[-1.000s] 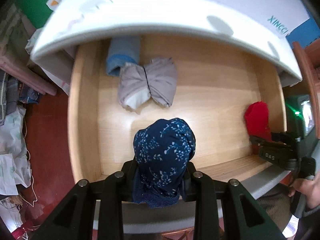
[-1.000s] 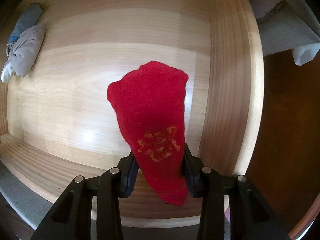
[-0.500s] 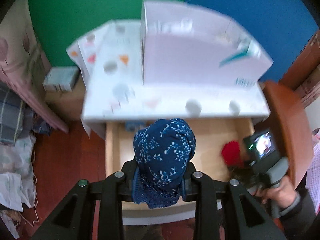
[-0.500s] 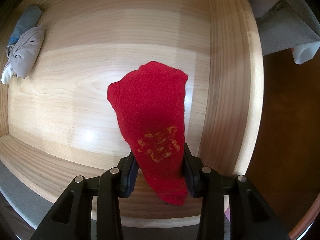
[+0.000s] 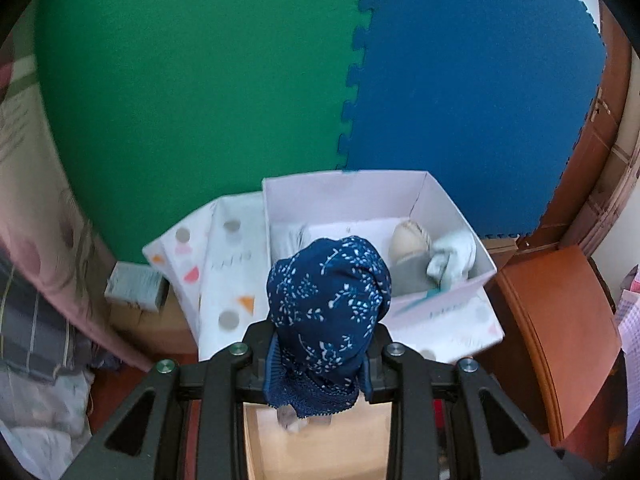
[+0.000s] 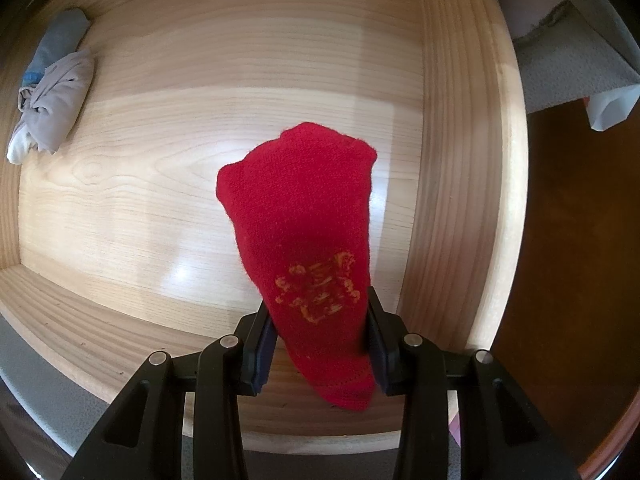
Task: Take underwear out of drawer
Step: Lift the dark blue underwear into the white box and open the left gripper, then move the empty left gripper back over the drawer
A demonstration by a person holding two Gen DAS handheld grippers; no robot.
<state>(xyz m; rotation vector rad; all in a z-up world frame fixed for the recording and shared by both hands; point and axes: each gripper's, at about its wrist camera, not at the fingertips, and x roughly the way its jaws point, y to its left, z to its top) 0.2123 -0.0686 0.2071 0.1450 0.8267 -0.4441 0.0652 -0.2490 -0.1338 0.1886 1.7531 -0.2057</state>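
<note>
Two grippers each had a garment clamped between their pads. Nearest the left camera, the left gripper was shut on a navy floral underwear, bunched and held high enough to face the white box, probably so it could be dropped in. Beyond it, that box already held a beige rolled piece and a pale crumpled cloth; a patterned white lid leaned just beside the box, with green and blue foam mats behind. On the other side, the right gripper pointed steeply down, clamped on a red garment that hung above the floor of the wooden drawer, seemingly waiting its turn. Farther in, near the drawer's left corner, a grey bundle lay against a blue roll, not yet taken out.
</note>
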